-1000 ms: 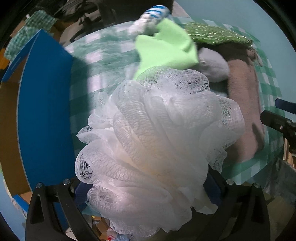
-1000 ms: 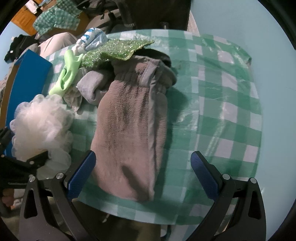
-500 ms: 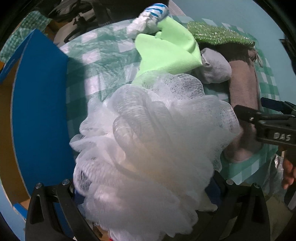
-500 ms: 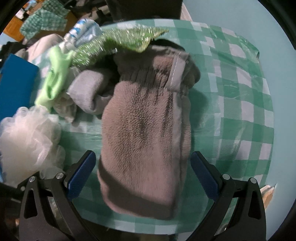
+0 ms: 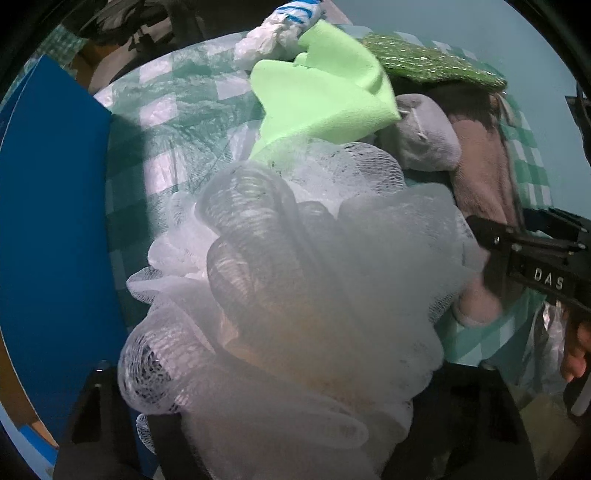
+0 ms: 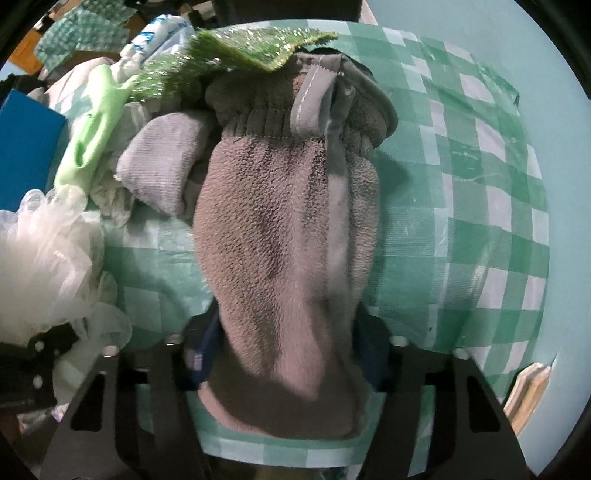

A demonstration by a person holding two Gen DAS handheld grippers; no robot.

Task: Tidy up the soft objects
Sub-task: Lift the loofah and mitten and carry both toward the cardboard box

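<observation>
We see a desk (image 6: 480,206) under a green-and-white checked plastic cloth, with a plain pale teal surface beyond its far edge and dark clutter at the back of the room. A blue box (image 5: 51,229) with a brown cardboard inside stands at the desk's left edge. The soft things lie in a heap toward the back: a brown mitt (image 6: 288,236) stretched lengthwise, a grey sock (image 6: 162,162) just beside its cuff, a light green cloth (image 5: 325,99) left of the sock, a glittery green sponge (image 6: 236,48) resting on the mitt's cuff, and a white and blue plastic bag (image 5: 277,29) behind them. Our left hand-held gripper (image 5: 291,424) is mostly hidden behind the white loofah (image 5: 295,288) that fills its view; the loofah sits between the dark fingers, clamped there, above the desk's near left part beside the box. Our right hand-held gripper (image 6: 288,362) has its blue-padded fingers (image 6: 201,354) drawn in narrow against both sides of the mitt's near end, pinching it at the desk's front edge. From the left wrist, the right one reaches in at the right edge against the mitt.
</observation>
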